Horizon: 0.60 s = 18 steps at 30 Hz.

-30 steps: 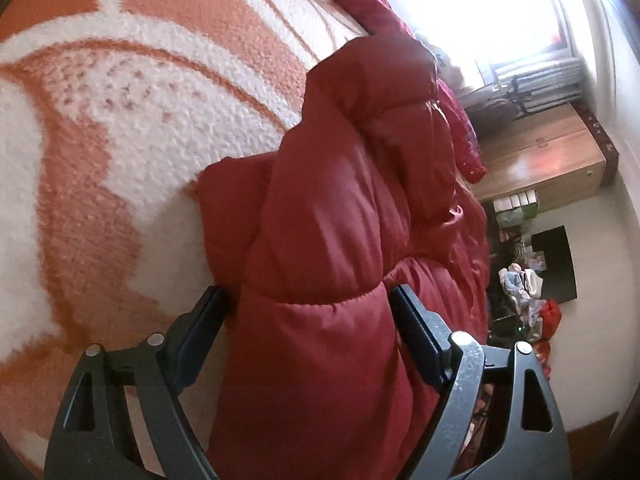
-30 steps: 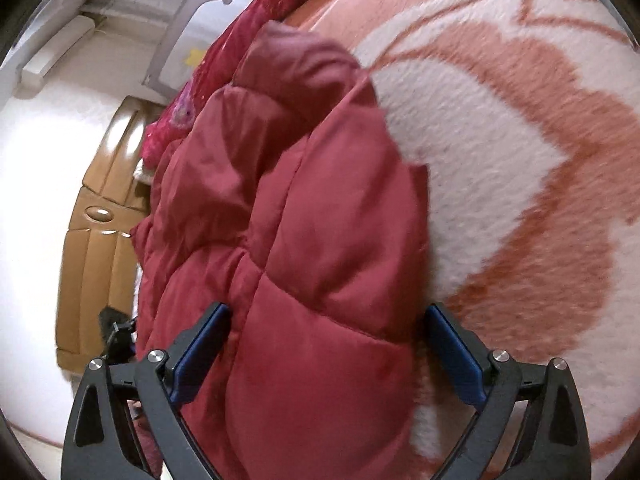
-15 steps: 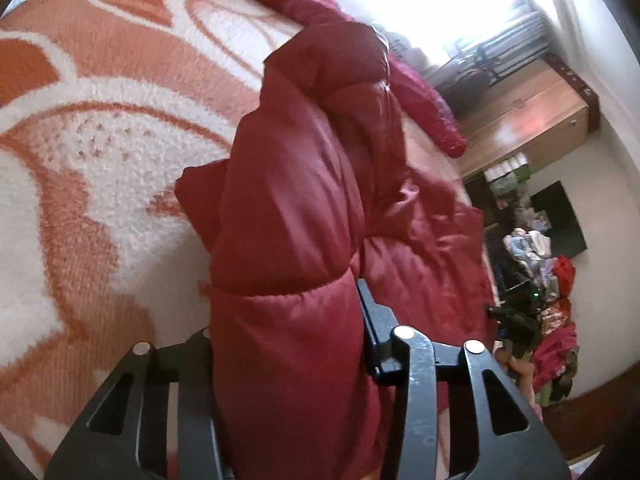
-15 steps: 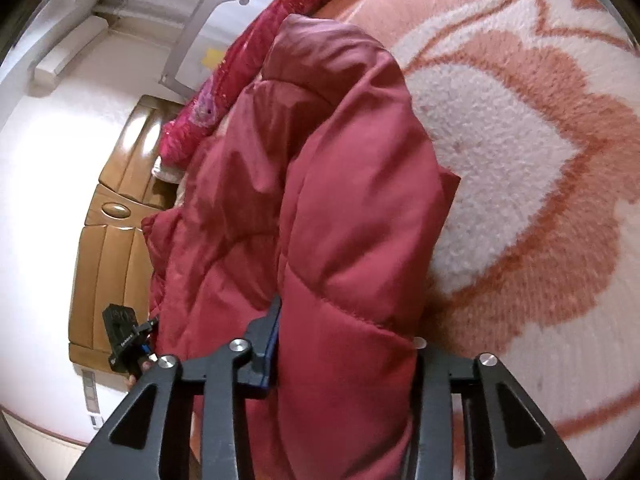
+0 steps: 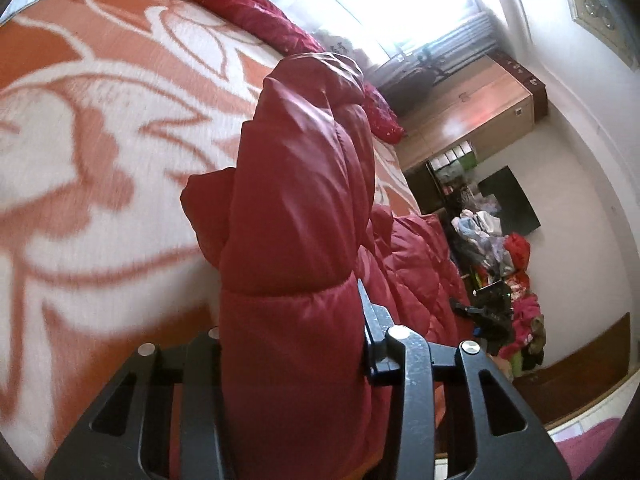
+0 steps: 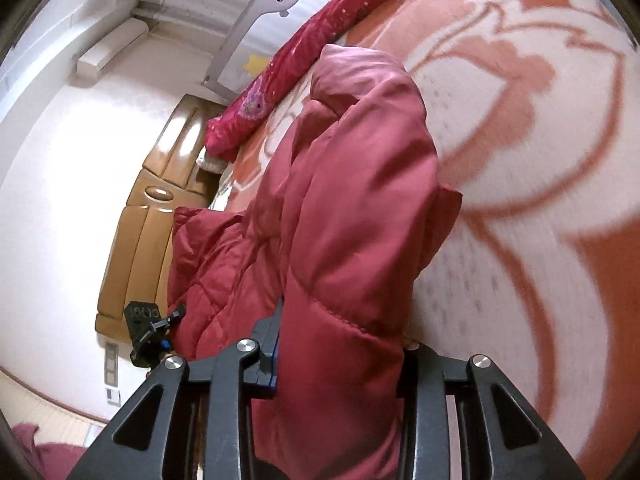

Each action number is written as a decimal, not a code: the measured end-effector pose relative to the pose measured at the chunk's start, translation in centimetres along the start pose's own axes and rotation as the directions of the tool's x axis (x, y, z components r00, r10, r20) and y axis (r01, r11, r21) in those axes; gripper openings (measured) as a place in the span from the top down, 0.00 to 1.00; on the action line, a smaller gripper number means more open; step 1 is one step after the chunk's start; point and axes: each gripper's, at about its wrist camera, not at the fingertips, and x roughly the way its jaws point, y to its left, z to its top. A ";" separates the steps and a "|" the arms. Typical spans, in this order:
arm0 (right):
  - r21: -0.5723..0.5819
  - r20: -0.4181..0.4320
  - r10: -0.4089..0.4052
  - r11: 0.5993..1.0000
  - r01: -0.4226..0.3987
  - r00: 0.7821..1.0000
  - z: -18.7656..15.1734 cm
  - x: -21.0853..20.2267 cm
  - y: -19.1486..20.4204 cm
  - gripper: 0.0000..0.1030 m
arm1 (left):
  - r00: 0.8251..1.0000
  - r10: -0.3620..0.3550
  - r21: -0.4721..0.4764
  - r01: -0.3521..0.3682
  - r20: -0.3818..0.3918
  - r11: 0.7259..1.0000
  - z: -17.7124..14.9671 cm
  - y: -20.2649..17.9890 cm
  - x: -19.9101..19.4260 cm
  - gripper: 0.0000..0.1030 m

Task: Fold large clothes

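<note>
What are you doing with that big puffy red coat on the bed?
A person is folding it with two handheld grippers. The left gripper and the right gripper have each just closed on a thick edge of the red puffy coat, raised off the orange and white blanket. The rest of the coat lies crumpled on the bed.

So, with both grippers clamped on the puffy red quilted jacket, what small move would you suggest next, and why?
Probably carry the held edge forward over the rest of the puffy red quilted jacket. The left gripper and right gripper, jaws just closed, each pinch a thick bunch lifted off the orange-and-white patterned blanket, while the remainder lies flat between them.
</note>
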 end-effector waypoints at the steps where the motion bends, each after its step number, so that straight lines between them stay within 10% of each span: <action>1: 0.008 -0.006 0.001 1.000 -0.001 1.000 -1.3 -0.4 -0.2 0.68 | 1.000 0.001 -0.004 -0.001 -0.002 1.000 -0.6 -0.2 -0.3 0.65; 8: 0.049 0.007 0.014 0.999 -0.015 1.000 -5.8 -1.8 -1.5 0.67 | 1.000 0.015 -0.022 -0.015 0.004 1.000 -5.0 -0.1 -2.4 0.65; 18: 0.031 0.024 -0.132 0.991 0.132 0.991 -6.5 0.2 -2.2 0.58 | 0.975 0.224 0.006 -0.224 -0.017 0.975 -6.7 2.0 -0.2 0.59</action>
